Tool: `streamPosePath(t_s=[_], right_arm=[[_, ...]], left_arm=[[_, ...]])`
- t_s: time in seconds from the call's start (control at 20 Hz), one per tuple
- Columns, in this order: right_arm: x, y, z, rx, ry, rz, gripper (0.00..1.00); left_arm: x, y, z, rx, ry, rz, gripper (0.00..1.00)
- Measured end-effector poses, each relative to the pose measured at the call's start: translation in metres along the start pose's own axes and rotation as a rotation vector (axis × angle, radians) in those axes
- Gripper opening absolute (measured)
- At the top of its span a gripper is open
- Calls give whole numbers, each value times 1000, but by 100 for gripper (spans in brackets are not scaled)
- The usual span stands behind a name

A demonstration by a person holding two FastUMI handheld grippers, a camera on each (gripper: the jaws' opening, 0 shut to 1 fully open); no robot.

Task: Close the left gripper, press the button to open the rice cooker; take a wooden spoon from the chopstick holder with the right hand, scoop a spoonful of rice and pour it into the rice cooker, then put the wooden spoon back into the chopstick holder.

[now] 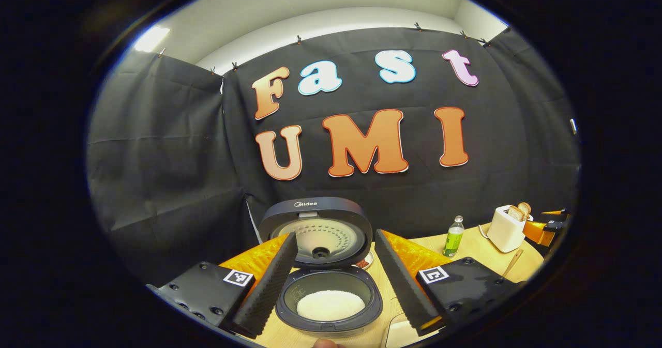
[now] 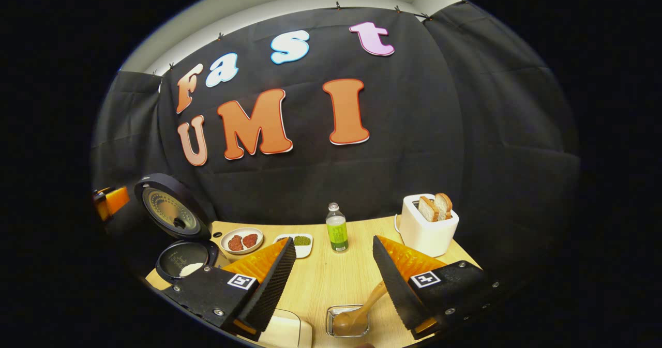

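Left gripper view: "Midea" on open rice cooker (image 1: 316, 234) lid.

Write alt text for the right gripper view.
The open right hand-held gripper hovers above a wooden spoon standing in a metal chopstick holder on a wooden table. Behind stand a green bottle, a toaster and, far left, the open rice cooker.

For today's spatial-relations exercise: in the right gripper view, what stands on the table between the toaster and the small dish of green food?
A clear bottle of green drink stands upright between the toaster and the green-food dish, apart from both, near the table's back edge.
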State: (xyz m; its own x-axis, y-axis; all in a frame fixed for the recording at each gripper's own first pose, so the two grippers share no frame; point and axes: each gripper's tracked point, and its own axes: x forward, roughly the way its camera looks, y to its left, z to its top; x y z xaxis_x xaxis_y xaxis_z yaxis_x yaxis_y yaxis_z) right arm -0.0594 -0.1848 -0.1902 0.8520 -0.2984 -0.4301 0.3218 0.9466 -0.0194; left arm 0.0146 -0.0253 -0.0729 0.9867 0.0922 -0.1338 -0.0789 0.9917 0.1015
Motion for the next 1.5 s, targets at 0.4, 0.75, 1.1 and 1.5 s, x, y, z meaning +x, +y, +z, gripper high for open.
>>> streamPosePath(t_s=[0.4, 0.75, 1.1, 1.5], right_arm=[[17, -49, -80, 49, 225, -86, 93], [53, -41, -133, 82, 381, -22, 92], [72, -37, -165, 117, 479, 7, 85], [77, -39, -190, 185, 558, -4, 36]], left_arm=[[-9, -11, -5, 35, 8, 24, 99], [-28, -16, -9, 69, 26, 68, 100], [-44, -8, -16, 78, 52, 124, 94], [-50, -27, -19, 96, 57, 95, 94]])
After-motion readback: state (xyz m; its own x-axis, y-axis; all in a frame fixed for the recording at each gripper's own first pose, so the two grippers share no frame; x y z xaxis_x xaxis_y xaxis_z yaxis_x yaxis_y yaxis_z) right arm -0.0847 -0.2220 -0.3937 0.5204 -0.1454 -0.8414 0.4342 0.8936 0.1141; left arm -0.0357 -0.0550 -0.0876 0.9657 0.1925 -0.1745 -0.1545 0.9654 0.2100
